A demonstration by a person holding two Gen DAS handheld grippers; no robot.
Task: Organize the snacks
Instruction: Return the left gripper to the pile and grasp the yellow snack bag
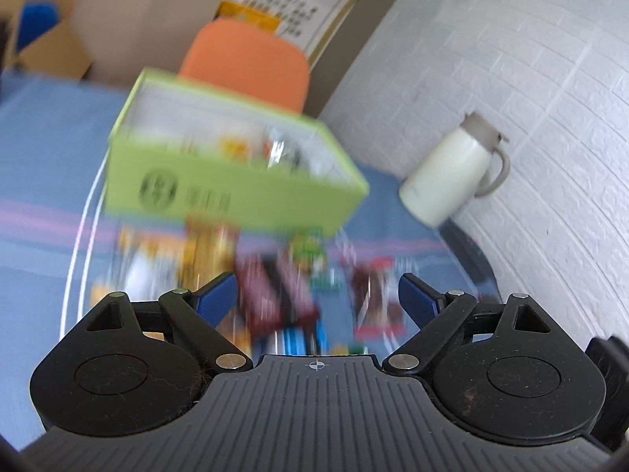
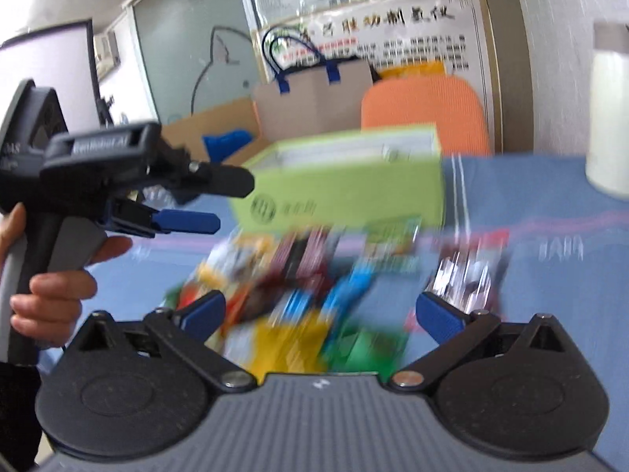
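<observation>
A green open-topped box point(image 1: 220, 192) point(image 2: 346, 185) stands on the blue tablecloth and holds a few wrapped snacks. In front of it lies a blurred heap of snack packets point(image 1: 275, 291) point(image 2: 306, 287) in red, yellow, green and blue wrappers. My left gripper point(image 1: 316, 295) hovers over the heap, open, with nothing pressed between its blue pads. It shows again from the side in the right wrist view as the left gripper point(image 2: 228, 200), held by a hand point(image 2: 55, 295). My right gripper point(image 2: 320, 314) is open wide above the near packets, gripping nothing.
A white jug point(image 1: 452, 173) point(image 2: 609, 118) stands at the table's right near a white brick wall. Behind the table are an orange chair point(image 1: 247, 59) point(image 2: 424, 114), a brown paper bag point(image 2: 314, 98) and cardboard boxes. The blue tablecloth point(image 1: 39, 165) point(image 2: 550, 314) lies bare at both sides.
</observation>
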